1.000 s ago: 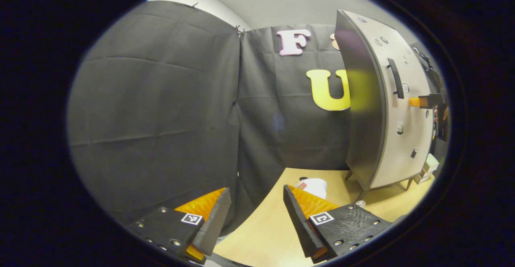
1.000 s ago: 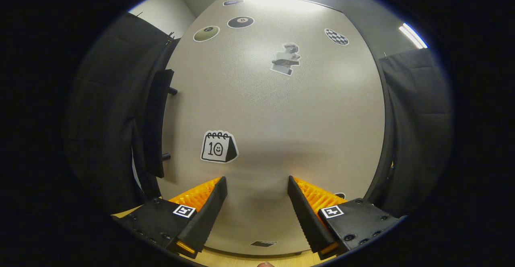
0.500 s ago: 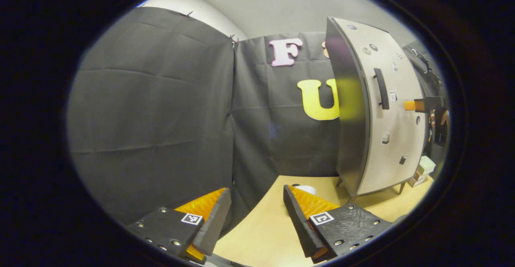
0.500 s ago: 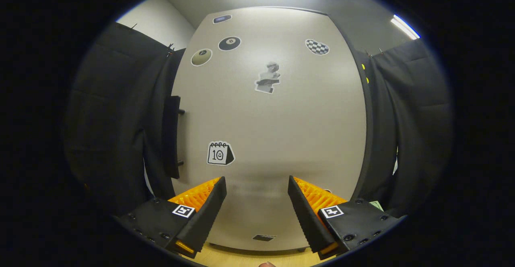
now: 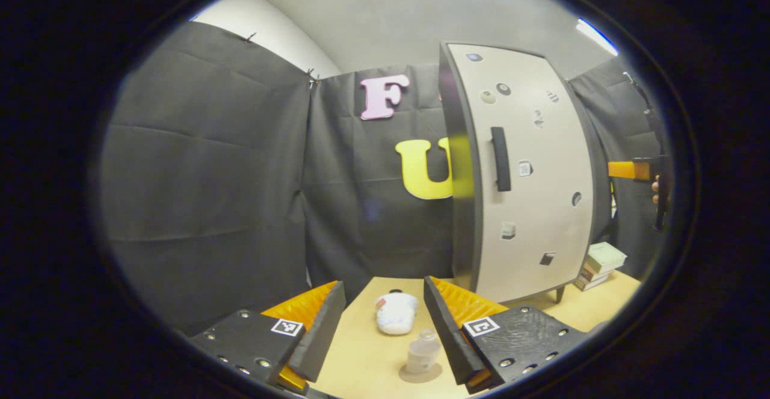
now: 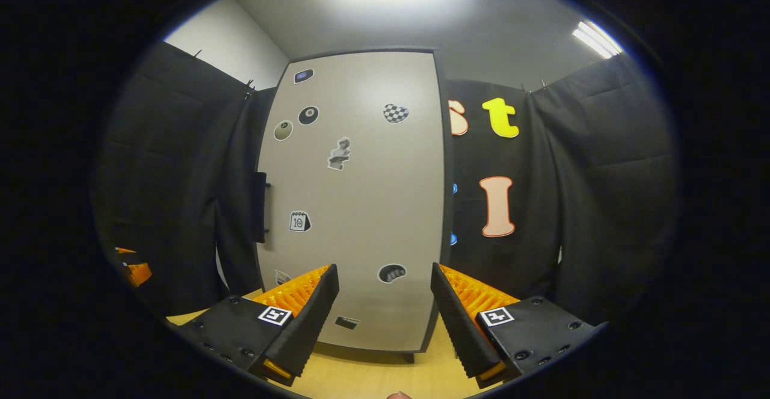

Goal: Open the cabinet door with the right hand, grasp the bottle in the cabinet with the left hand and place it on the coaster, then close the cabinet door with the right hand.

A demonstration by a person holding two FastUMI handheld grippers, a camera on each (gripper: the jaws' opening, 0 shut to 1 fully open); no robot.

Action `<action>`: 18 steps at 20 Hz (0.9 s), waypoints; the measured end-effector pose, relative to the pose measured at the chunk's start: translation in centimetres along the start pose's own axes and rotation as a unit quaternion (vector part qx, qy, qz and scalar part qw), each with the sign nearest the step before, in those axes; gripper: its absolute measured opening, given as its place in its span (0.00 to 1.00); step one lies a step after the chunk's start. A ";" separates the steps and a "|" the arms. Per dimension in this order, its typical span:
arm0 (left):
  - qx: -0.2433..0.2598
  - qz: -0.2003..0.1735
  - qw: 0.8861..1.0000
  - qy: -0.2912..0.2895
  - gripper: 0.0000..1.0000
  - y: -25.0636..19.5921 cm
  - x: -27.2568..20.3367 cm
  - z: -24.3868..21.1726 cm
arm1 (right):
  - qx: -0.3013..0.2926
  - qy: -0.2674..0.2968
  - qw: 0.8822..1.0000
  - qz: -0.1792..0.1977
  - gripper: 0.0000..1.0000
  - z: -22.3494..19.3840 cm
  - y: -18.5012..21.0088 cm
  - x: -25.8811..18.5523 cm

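One small clear plastic bottle (image 5: 422,351) stands on one round coaster (image 5: 420,374), at six o'clock from one white pouch (image 5: 395,313). The left gripper (image 5: 384,322) and right gripper (image 6: 385,310) hold their fingers wide apart, empty. The right gripper view faces one closed beige cabinet door (image 6: 361,206).

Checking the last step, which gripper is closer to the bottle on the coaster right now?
Left. The left gripper hovers open just behind the bottle on the coaster. The right gripper is off by the cabinet door, open.

From my left gripper view the right gripper (image 5: 631,170) is cut off at the edge, so I can't judge its jaws. My own finger (image 5: 448,321) hides part of the coaster (image 5: 420,374) under the bottle (image 5: 422,351), and the cabinet door's (image 6: 355,200) stickers are too small to read
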State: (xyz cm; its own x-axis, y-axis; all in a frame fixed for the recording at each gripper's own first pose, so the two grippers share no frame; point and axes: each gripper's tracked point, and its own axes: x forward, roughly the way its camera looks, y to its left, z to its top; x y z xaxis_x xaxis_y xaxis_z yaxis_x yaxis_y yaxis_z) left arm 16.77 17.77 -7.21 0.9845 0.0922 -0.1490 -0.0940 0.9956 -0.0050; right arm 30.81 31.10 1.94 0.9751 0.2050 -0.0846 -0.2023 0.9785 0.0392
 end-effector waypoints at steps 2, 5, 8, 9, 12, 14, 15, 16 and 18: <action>0.004 -0.015 1.000 -0.009 0.80 -1.6 -0.3 0.8 | -0.001 -0.001 1.000 -0.013 0.96 0.0 -2.7 -2.3; 0.007 -0.036 0.999 -0.022 0.80 -4.2 -0.9 1.9 | 0.005 0.004 1.000 -0.025 0.97 -0.5 -6.1 -5.7; 0.010 -0.049 0.998 -0.033 0.80 -6.4 -1.6 2.9 | 0.003 0.003 0.999 -0.037 0.97 -1.3 -9.6 -8.7; 0.011 -0.052 0.998 -0.035 0.80 -7.1 -1.9 3.0 | 0.004 0.003 0.999 -0.037 0.97 -1.5 -10.4 -9.6; 0.018 -0.054 0.998 -0.038 0.79 -8.7 -3.1 3.6 | 0.008 0.005 0.999 -0.034 0.98 -2.6 -12.7 -12.0; 0.019 -0.055 0.997 -0.040 0.79 -9.7 -3.9 3.7 | 0.008 0.009 0.999 -0.034 0.98 -3.4 -13.8 -13.0; 0.021 -0.058 0.997 -0.039 0.81 -10.4 -4.3 3.7 | 0.009 0.014 0.999 -0.034 0.97 -3.8 -14.0 -13.4; 0.023 -0.059 0.997 -0.038 0.81 -10.5 -4.6 3.6 | 0.010 0.018 0.999 -0.032 0.96 -4.0 -14.0 -13.7; 0.025 -0.061 0.997 -0.039 0.81 -10.7 -4.9 3.8 | 0.010 0.017 0.999 -0.028 0.96 -3.9 -13.9 -14.0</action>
State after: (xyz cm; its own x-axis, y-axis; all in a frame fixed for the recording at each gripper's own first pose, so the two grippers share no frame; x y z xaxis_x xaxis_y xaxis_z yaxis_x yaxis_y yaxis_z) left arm 13.50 6.72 -2.66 0.9969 -0.0302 -0.0728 0.0325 0.9990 0.0303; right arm 19.58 14.68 -1.33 0.9812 0.1507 -0.1207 -0.1451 0.9879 0.0540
